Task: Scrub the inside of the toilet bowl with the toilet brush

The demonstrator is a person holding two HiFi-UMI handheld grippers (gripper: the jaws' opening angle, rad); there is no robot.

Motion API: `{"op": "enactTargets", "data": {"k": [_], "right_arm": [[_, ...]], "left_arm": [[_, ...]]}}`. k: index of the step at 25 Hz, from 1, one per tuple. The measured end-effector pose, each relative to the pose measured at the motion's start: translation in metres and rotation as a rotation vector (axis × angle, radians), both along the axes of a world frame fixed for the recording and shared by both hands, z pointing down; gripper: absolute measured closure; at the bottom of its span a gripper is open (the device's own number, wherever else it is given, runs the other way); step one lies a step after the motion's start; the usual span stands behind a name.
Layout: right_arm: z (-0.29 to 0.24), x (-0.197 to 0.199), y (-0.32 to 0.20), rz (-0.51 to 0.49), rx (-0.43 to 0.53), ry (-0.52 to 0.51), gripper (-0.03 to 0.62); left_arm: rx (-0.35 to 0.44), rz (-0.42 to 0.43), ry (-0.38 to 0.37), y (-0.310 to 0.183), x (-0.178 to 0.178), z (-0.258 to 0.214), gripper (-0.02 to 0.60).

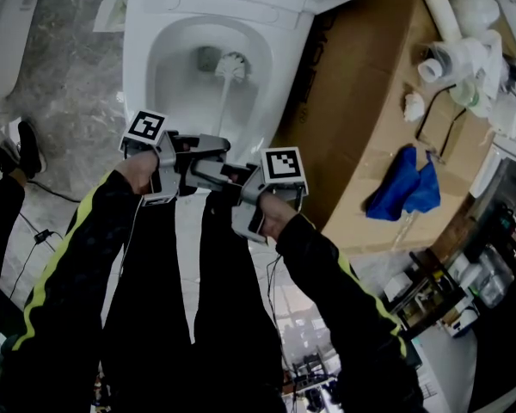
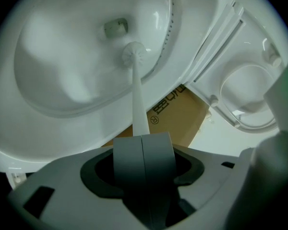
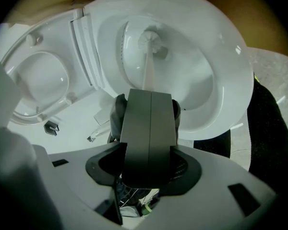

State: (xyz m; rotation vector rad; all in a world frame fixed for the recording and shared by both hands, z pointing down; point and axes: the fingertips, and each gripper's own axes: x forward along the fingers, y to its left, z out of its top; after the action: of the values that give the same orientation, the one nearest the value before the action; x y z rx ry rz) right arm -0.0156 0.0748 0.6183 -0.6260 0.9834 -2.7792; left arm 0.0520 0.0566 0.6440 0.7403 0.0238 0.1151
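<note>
— Where to find the brush [image 2: 139,104]?
— Down in the toilet bowl [image 1: 168,54], with the bristle head [image 1: 233,64] low on the inner wall, just beside the drain hole [image 2: 116,28]. Looks mid-scrub.
— Held how?
— Two-handed. Pinched by the left gripper [image 2: 143,139], with jaws pressed flat together on the white handle. Backed, by the look of it, by the right gripper [image 3: 150,94], with jaws likewise clamped shut just behind, seemingly on the handle's tail end.
— Why both?
— Probably for leverage: a long thin handle on slippery porcelain, so easier to bear down and steer without twisting.
— And the seat [image 3: 38,80]?
— Tipped up out of the way, leaving the rim open to the bristles.
— Anything to mind?
— Cardboard box [image 1: 370,101] hard against the toilet's side; best to keep splashes off it. Under-rim area perhaps yet to do; cannot tell from here.
</note>
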Motion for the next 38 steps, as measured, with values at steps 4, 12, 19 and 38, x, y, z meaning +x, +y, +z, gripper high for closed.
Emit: {"op": "enactTargets", "data": {"k": [4,12,19,38], "right_arm": [[-0.002,-0.002,0.009,0.014,-0.021,0.001,0.402],[-0.009,-0.008,0.027,0.033,-0.07,-0.014,0.402],[-0.014,-0.011,0.036,0.031,-0.112,-0.037,0.402],[-0.028,-0.035,0.056,-0.103,-0.225,-0.097,0.401]], "left_arm": [[-0.02,0.008,-0.008,0.01,-0.003,-0.001,0.328],[-0.076,0.024,-0.036,0.031,-0.01,-0.005,0.328],[-0.12,0.018,-0.079,0.041,-0.014,-0.008,0.328],[-0.208,-0.089,-0.181,0.057,-0.043,-0.017,0.328]]}}
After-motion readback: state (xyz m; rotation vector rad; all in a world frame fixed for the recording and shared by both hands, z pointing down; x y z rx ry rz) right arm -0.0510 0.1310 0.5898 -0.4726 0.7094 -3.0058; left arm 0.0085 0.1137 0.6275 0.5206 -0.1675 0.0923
